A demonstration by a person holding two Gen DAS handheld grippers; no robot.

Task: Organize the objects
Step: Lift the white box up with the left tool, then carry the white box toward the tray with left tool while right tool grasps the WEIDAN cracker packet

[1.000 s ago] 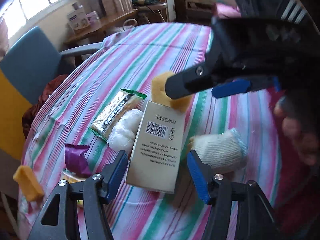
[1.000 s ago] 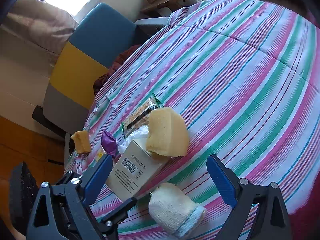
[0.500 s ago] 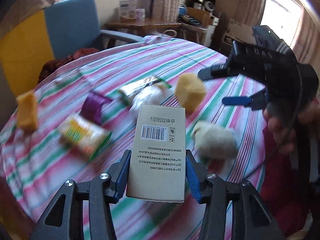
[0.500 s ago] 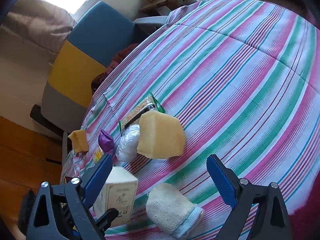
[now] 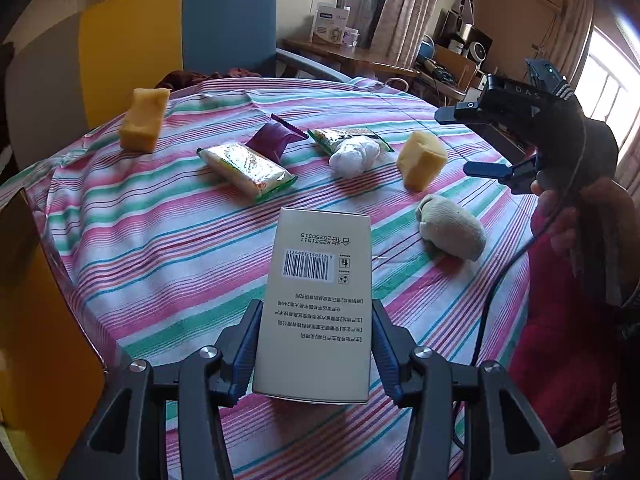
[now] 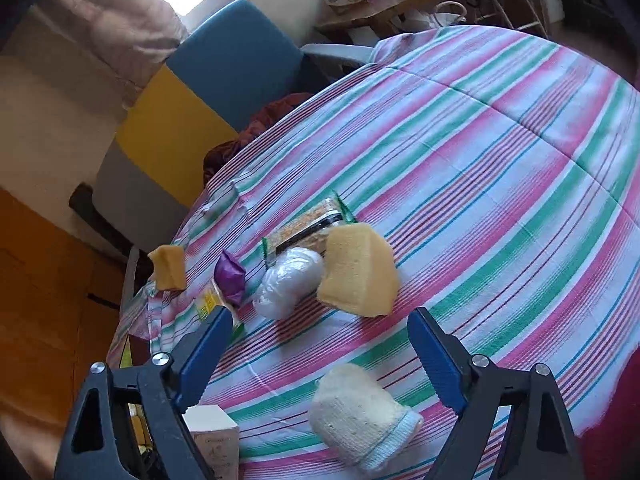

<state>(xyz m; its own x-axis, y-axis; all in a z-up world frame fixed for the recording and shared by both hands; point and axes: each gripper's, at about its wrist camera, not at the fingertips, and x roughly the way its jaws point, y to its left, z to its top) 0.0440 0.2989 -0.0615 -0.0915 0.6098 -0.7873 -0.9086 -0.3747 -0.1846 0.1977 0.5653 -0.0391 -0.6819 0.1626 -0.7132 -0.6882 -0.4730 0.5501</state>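
My left gripper (image 5: 316, 344) is shut on a cream carton with a barcode (image 5: 320, 292), held above the striped tablecloth (image 5: 160, 240); its corner shows in the right wrist view (image 6: 214, 436). My right gripper (image 6: 320, 316) hovers with its jaws closing and nothing pressed between them; a rolled white sock (image 6: 360, 416) lies below them and a yellow sponge (image 6: 358, 276) just beyond. On the cloth also lie a white plastic bundle (image 5: 354, 156), a purple packet (image 5: 272, 142), two snack packs (image 5: 248, 170) and a second sponge (image 5: 144, 124).
A blue and yellow armchair (image 5: 180, 32) stands behind the round table. An orange-yellow box side (image 5: 40, 340) rises at the near left edge. A hand (image 5: 560, 216) holds the right gripper (image 5: 480, 140) at the right. A wooden desk (image 5: 352, 56) is further back.
The left gripper closed on the carton, lifted it off the other items and carried it sideways toward the table's near edge while rolling. The right jaws narrowed slightly.
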